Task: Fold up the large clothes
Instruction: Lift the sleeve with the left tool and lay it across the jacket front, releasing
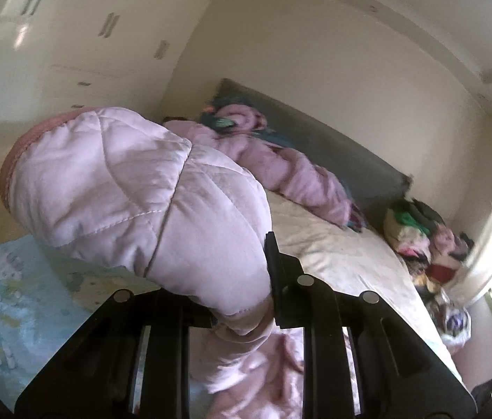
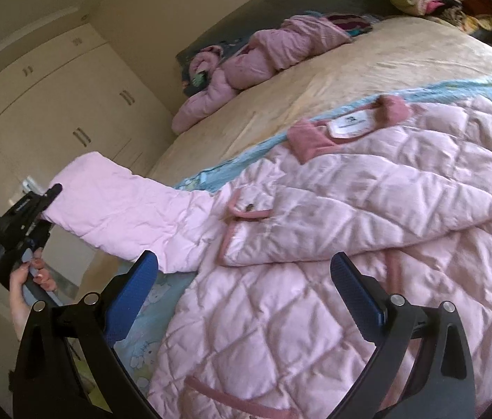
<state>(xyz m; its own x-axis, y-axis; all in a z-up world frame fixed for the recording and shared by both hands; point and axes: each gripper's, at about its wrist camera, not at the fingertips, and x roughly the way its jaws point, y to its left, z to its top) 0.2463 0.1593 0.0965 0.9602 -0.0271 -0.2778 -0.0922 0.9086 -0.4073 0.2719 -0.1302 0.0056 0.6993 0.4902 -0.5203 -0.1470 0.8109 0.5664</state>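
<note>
On bed (image 2: 333, 80): one jacket (image 2: 315, 244), left tongs (image 2: 48, 202) gripping sleeve (image 2: 123, 216).

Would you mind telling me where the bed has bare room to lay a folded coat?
The beige bedspread is bare between the pink jacket in front and the crumpled pink garment by the headboard. The far corner is crowded with a clothes pile. The left gripper holds the sleeve out.
</note>
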